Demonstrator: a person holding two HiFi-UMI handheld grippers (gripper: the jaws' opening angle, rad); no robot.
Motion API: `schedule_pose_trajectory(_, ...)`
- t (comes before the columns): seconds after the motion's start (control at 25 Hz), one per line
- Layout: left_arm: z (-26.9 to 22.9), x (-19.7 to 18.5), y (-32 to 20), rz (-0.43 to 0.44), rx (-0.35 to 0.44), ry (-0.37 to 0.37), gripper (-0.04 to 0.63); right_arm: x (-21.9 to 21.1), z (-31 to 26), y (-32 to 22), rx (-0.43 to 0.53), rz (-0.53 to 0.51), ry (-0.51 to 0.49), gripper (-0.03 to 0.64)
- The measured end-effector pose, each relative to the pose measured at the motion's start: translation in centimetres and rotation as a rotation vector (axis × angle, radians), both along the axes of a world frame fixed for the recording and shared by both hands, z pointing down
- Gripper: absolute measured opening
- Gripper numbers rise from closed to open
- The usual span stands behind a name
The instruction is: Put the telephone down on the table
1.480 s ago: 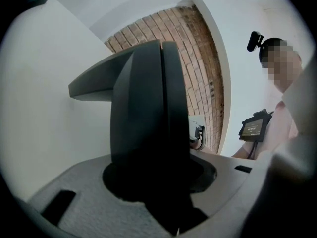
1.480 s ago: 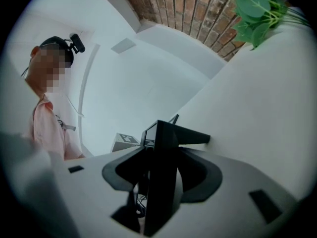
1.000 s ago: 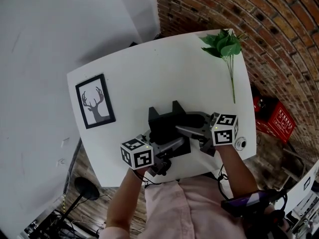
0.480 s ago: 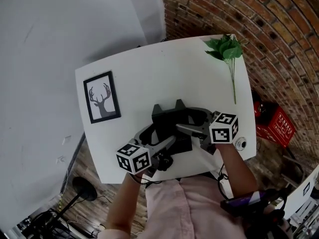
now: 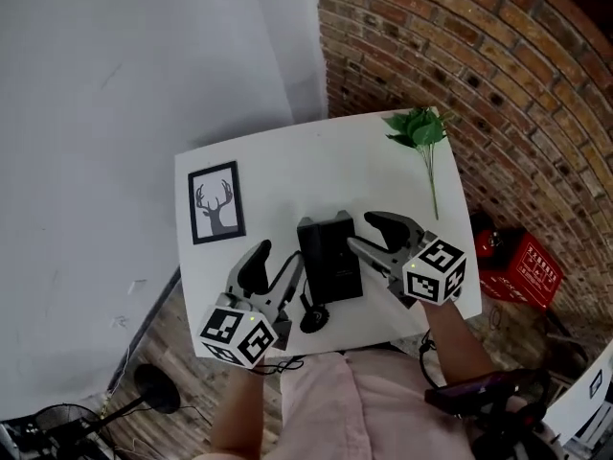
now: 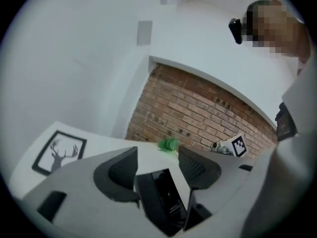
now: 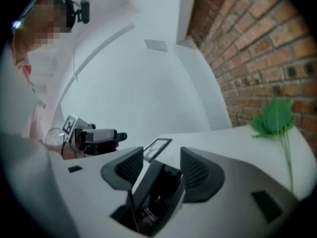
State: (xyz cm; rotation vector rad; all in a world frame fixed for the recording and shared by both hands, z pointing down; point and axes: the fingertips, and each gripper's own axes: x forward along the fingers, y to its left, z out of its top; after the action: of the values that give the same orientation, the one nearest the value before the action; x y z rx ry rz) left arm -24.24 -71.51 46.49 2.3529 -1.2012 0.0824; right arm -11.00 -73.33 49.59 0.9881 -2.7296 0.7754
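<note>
In the head view the telephone [image 5: 330, 257] lies flat on the table [image 5: 287, 156] at mid-frame, with the left gripper [image 5: 273, 268] just lower left of it and the right gripper [image 5: 376, 238] just right of it, both clear of it. In the left gripper view the jaws stand apart, having just been closing, with nothing between them and the telephone [image 6: 163, 202] below the gap at bottom centre. In the right gripper view the jaws are likewise apart and empty, also having just been closing, with the telephone [image 7: 153, 192] at lower centre.

Open tabletop [image 5: 316, 171] between picture frame [image 5: 216, 202], telephone [image 5: 329, 257], green sprig [image 5: 419, 130]
</note>
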Motion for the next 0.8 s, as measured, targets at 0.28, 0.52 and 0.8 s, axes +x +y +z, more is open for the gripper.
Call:
schedule_pose_trajectory(0.28, -12.2, -1.2, -1.2, -0.235, 0.33, -0.178, 0.005, 0.7, -13.4, -0.5, 0.379, 0.127, 0.057, 0.007)
schedule_pose_trajectory(0.52, -16.0, -0.5, -0.7, -0.293, 0.421, -0.208, 0.005, 0.9, -17.8, 0.4, 0.538, 0.165, 0.089, 0.005)
schedule_pose_trajectory(0.8, -17.2, -0.2, -0.4, -0.326, 0.455, -0.228, 0.005, 1.5, -18.6, 1.2, 0.591, 0.187, 0.114, 0.005)
